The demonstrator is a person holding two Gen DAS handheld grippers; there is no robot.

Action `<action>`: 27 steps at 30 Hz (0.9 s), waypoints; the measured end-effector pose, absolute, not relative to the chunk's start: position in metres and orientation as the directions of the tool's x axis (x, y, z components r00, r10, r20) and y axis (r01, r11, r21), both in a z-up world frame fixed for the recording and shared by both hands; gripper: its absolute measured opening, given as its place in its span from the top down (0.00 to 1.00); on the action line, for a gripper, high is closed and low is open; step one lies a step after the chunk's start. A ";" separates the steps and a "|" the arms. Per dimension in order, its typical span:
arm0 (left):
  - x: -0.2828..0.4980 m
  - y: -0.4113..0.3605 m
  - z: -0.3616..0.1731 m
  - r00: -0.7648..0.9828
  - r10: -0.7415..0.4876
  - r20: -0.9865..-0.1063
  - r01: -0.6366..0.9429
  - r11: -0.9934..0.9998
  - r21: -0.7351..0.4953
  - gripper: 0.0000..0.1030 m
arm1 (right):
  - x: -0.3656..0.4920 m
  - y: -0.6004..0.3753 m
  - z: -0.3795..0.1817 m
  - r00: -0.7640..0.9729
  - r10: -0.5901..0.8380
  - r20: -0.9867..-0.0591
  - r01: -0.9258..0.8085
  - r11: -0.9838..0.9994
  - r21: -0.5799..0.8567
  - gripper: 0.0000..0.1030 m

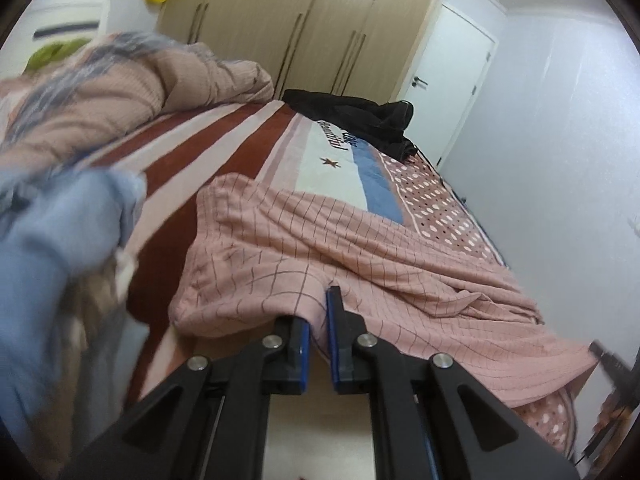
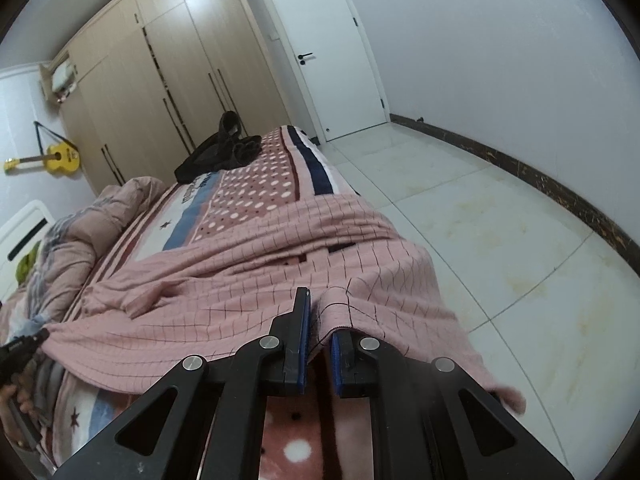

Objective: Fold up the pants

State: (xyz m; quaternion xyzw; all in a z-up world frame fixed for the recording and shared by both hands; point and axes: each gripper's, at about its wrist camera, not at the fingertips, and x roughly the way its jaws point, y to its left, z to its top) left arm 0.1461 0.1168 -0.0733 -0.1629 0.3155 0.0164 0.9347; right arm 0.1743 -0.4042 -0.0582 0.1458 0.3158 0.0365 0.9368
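Pink checked pants (image 1: 320,236) are lying spread across the near end of the bed (image 1: 192,140), on top of the striped and dotted blanket (image 1: 432,196), w/ one side draping over the bed edge toward the tiled floor (image 2: 480,216) in the right wrist view. Left gripper (image 1: 318,312) is pinching the near hem of the pants: its blue-padded fingers (image 1: 333,320) are sitting nearly closed w/ a fold of pink fabric running down btwn them. Right gripper (image 2: 320,320) is doing the same at another part of the edge, jaws nearly together, cloth bunching over the right finger and dropping into the narrow gap. Fabric btwn the two grips is hanging slack and wrinkled, not pulled flat. Left gripper is also showing as a dark shape at the far left of the right wrist view, touching the pants edge. A rumpled pink quilt (image 1: 132,92) is piled at the head side, and a dark garment (image 2: 224,152) is lying on the far end of the bed, well apart from the pants. Wardrobe (image 2: 160,80), white door (image 2: 332,52) and a yellow guitar (image 2: 56,158) on the wall are standing behind.
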 end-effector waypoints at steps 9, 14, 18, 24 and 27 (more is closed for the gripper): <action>0.253 0.125 -0.047 0.699 -0.043 -0.713 -0.114 0.979 -0.171 0.95 | 0.305 -0.393 -0.026 0.643 0.140 -0.753 -0.056 0.989 0.136 0.97; 0.331 0.122 -0.058 0.640 0.035 -0.768 -0.135 0.989 -0.067 0.95 | 0.377 -0.383 -0.029 0.602 0.069 -0.795 -0.027 0.997 0.066 0.97; 0.386 0.120 -0.076 0.589 0.070 -0.805 -0.159 0.987 -0.031 0.95 | 0.424 -0.372 -0.043 0.568 0.020 -0.823 -0.012 1.000 0.016 0.97; 0.432 0.123 -0.110 0.549 0.089 -0.831 -0.186 0.982 -0.018 0.92 | 0.466 -0.360 -0.080 0.536 -0.044 -0.843 0.007 0.999 -0.047 0.97; 0.435 0.126 -0.126 0.515 0.087 -0.853 -0.200 0.979 -0.021 0.78 | 0.472 -0.355 -0.100 0.502 -0.029 -0.864 -0.023 0.999 -0.046 0.89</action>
